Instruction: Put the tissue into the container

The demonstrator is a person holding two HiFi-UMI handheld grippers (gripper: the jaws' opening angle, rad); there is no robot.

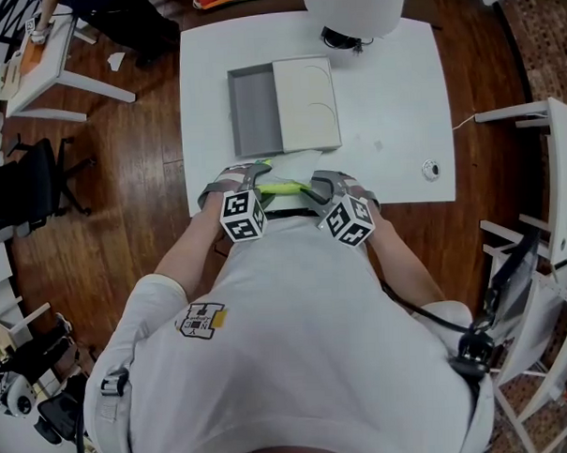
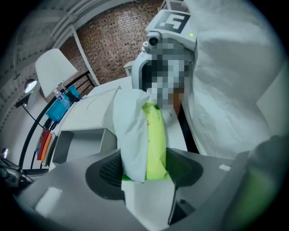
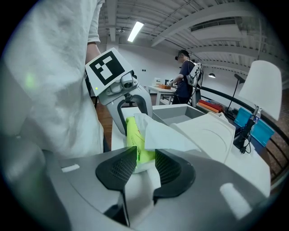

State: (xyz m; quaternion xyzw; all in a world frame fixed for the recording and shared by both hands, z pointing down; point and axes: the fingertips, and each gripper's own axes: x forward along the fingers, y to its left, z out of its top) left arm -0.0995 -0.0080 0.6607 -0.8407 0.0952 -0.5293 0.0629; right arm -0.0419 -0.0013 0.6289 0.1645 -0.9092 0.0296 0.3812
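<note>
Left gripper view — tissue [image 2: 130, 131] between fingers [image 2: 108, 170]

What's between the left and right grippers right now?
A green pack, white tissue sticking out, spans from left gripper to right gripper; clearest in the head view.

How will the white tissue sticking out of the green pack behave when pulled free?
Probably floppy: the tissue already creases and drapes over the green pack. Likely light and tearable, being thin; pull gently. The pack looks soft too, pinched between the right tongs.

Bright even light; fisheye edges dark (blurred).
</note>
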